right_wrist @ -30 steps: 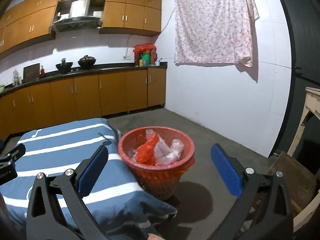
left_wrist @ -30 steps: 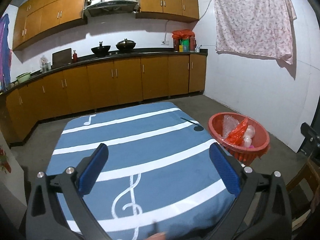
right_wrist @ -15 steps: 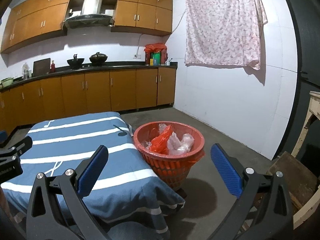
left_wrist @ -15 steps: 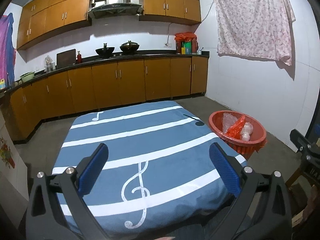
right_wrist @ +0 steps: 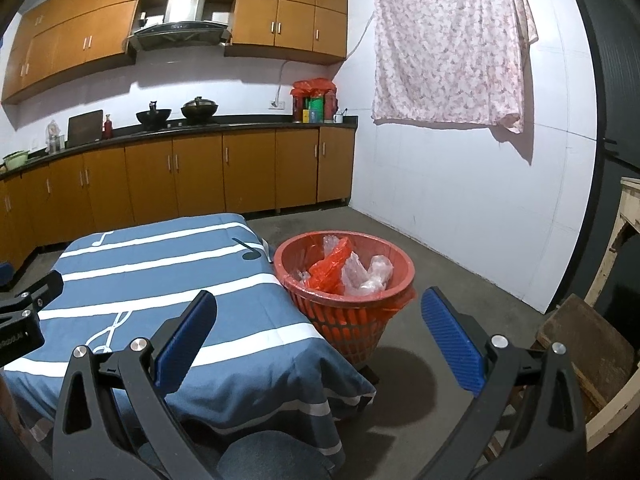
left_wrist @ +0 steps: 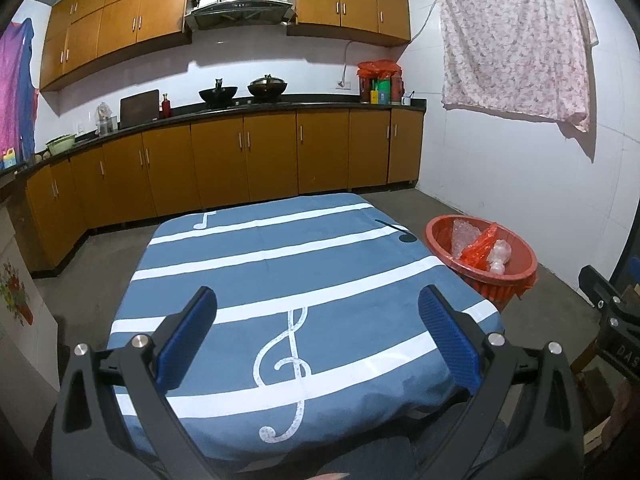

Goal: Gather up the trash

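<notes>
**Both grippers empty above the table, trash in the red basket**

Beside the table's right edge, on the grey concrete floor (right_wrist: 460,264), stands a red plastic lattice wastebasket (right_wrist: 352,322) lined with an orange bag. Inside it lie a crumpled orange plastic bag (right_wrist: 328,270) and several pieces of clear, crinkled plastic wrap (right_wrist: 370,274); the same basket (left_wrist: 482,276) shows in the left wrist view, its wall touching or just beside the hanging cloth.

A blue tablecloth with white stripes and musical notes (left_wrist: 288,280) covers the table, with a white treble clef near the front edge and a black note at the corner nearest the basket.

The left gripper (left_wrist: 318,338), black-framed with blue ribbed pads, hovers over the near half of the cloth with its jaws spread wide and nothing between them. The right gripper (right_wrist: 320,338) hangs over the table's right corner, jaws likewise wide apart and empty, the basket framed between its fingers.

Along the far wall run brown wooden cabinets (left_wrist: 248,168) under a dark countertop (left_wrist: 280,106) carrying two black woks (left_wrist: 244,90). A steel range hood (left_wrist: 240,4) sits above. A pink floral cloth (right_wrist: 448,44) hangs on the white wall at right.
</notes>
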